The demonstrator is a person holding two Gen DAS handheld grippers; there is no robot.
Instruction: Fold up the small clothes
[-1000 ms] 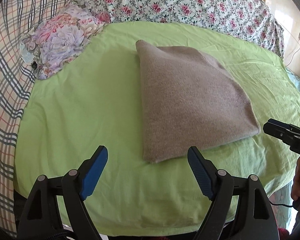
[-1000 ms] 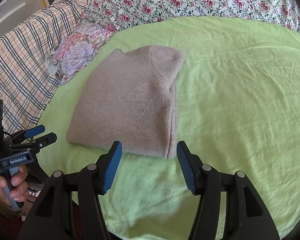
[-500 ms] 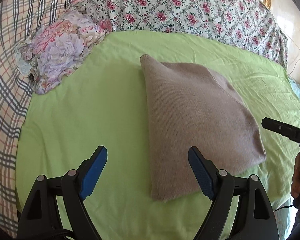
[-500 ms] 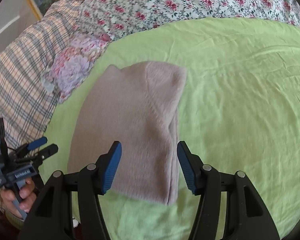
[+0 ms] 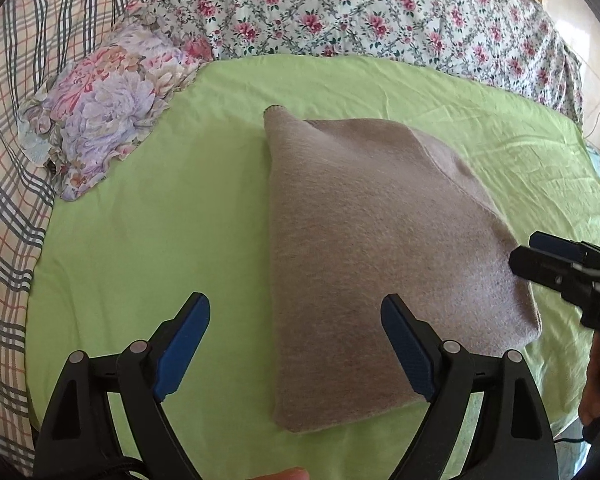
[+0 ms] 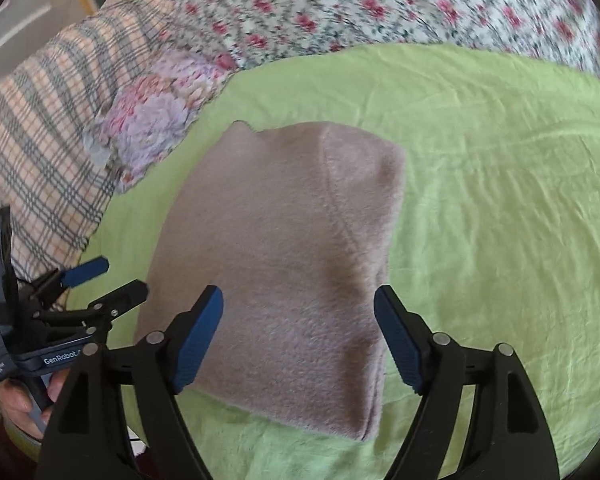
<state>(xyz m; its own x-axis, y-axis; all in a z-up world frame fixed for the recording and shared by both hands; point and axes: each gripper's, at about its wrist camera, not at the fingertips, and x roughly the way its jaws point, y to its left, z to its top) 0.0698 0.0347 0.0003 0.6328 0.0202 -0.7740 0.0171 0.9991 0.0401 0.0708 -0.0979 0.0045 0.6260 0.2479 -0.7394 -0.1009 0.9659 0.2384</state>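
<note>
A folded beige knit garment [image 5: 372,248] lies flat on the green sheet [image 5: 148,216]; it also shows in the right wrist view [image 6: 284,264]. My left gripper [image 5: 296,344] is open and empty, held above the garment's near left corner. My right gripper [image 6: 298,332] is open and empty, held above the garment's near edge. The right gripper shows at the right edge of the left wrist view [image 5: 556,264]. The left gripper shows at the left of the right wrist view [image 6: 96,288].
A floral pillow [image 5: 100,112] lies at the sheet's far left. A plaid blanket [image 5: 8,128] covers the left side. A rose-print cover [image 5: 360,16] runs along the back. The green sheet's near edge [image 6: 260,460] is close below the grippers.
Both grippers have moved forward over the garment, which now sits nearer and larger in both views. Both stay open. The garment has not moved.
</note>
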